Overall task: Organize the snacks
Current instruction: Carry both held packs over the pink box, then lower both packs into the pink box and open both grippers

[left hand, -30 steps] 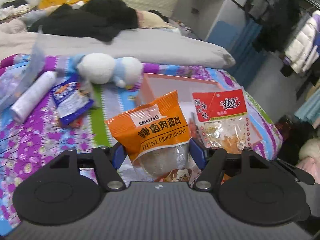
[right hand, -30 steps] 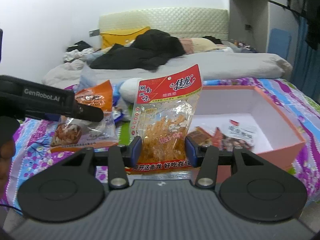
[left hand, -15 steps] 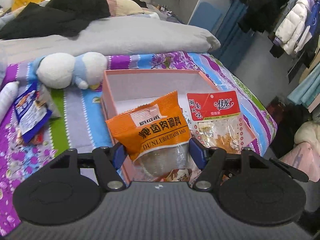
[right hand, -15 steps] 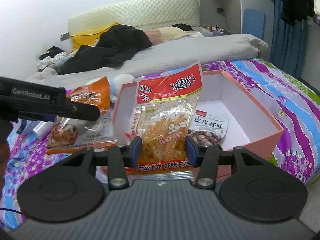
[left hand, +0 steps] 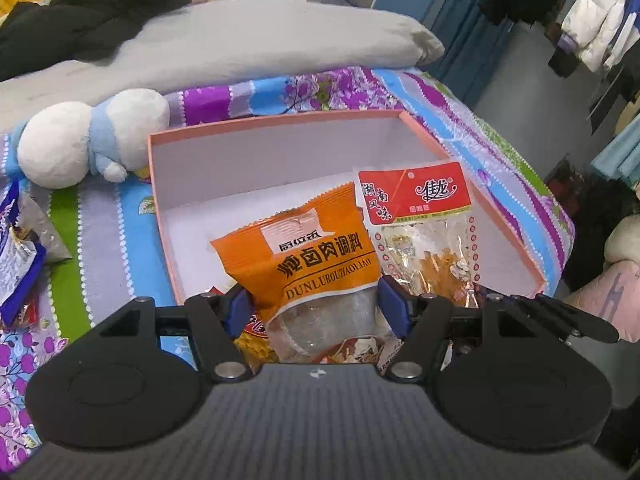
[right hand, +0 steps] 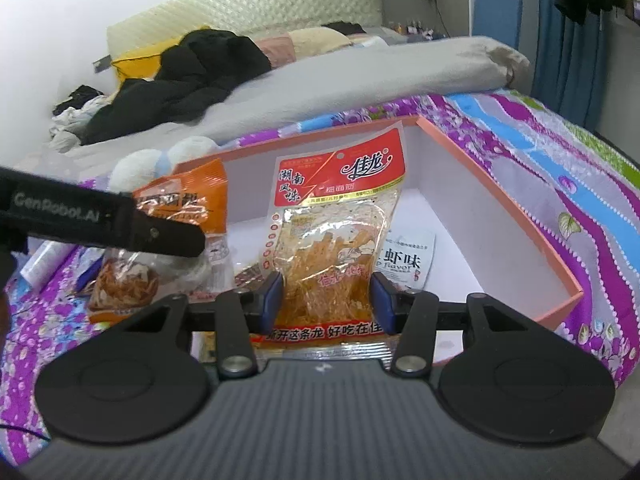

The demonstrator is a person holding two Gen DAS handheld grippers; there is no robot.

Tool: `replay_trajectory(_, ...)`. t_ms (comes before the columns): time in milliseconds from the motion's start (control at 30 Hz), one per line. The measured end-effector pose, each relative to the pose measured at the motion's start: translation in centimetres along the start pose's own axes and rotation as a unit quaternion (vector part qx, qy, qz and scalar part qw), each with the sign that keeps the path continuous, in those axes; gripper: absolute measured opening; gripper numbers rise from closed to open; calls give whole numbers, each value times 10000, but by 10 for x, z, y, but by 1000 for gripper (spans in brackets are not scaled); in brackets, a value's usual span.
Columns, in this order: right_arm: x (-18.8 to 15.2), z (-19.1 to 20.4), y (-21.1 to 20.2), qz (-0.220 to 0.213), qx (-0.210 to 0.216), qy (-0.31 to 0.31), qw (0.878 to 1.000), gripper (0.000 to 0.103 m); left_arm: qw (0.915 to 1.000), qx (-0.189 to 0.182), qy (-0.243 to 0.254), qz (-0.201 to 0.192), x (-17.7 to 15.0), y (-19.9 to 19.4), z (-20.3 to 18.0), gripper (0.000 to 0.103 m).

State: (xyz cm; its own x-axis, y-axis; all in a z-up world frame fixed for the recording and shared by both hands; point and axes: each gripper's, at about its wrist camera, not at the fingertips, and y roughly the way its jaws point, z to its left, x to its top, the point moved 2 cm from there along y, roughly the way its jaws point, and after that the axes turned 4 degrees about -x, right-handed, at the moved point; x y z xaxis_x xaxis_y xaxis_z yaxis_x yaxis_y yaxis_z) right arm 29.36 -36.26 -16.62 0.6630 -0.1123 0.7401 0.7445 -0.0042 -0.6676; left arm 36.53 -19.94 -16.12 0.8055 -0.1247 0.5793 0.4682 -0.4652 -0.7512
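Note:
My left gripper (left hand: 313, 307) is shut on an orange seasoning packet (left hand: 308, 256) and holds it upright over the near part of a pink box (left hand: 276, 132). My right gripper (right hand: 327, 296) is shut on a clear snack packet with a red top (right hand: 336, 224), held upright over the same box (right hand: 500, 196). The red-topped packet also shows in the left wrist view (left hand: 420, 216), to the right of the orange one. The orange packet shows in the right wrist view (right hand: 180, 216), partly behind the left gripper's finger. Other snack packets (right hand: 404, 260) lie on the box floor.
A white and blue plush toy (left hand: 88, 140) lies left of the box on the patterned bedspread (left hand: 104, 240). Blue snack packets (left hand: 16, 264) lie at the far left. A grey duvet (left hand: 240, 40) and dark clothes (left hand: 92, 12) lie behind. The bed edge drops off right.
Both grippers have carried their packets rightward and forward, from beside the box to over its inside. The box now fills the middle of both views.

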Motion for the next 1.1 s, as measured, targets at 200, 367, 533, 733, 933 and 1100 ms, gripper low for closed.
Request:
replay_trajectory(200, -3, -7, 12, 82, -45, 68, 9999, 52, 9999, 74, 36, 98, -2, 13, 4, 70)
replay_trajectory(367, -4, -7, 20, 170, -3, 107, 9998, 58, 9998, 147, 42, 118, -1, 14, 7, 72)
replay_trajectory(533, -3, -6, 22, 189, -41, 96, 9998, 75, 9997, 205, -91, 62, 1, 10, 10, 87)
replay_trajectory(733, 1, -3, 8, 10, 3, 97, 10000, 75, 9998, 169, 40, -115, 3, -9, 3, 87)
replay_trajectory(933, 4, 4, -15, -233, 82, 105, 9996, 75, 9993, 133, 72, -356, -2, -40, -1, 87)
replay_trajectory(1100, 3, 12, -37, -461, 44, 87, 9989, 75, 9975, 53, 186, -678, -10, -75, -7, 87)
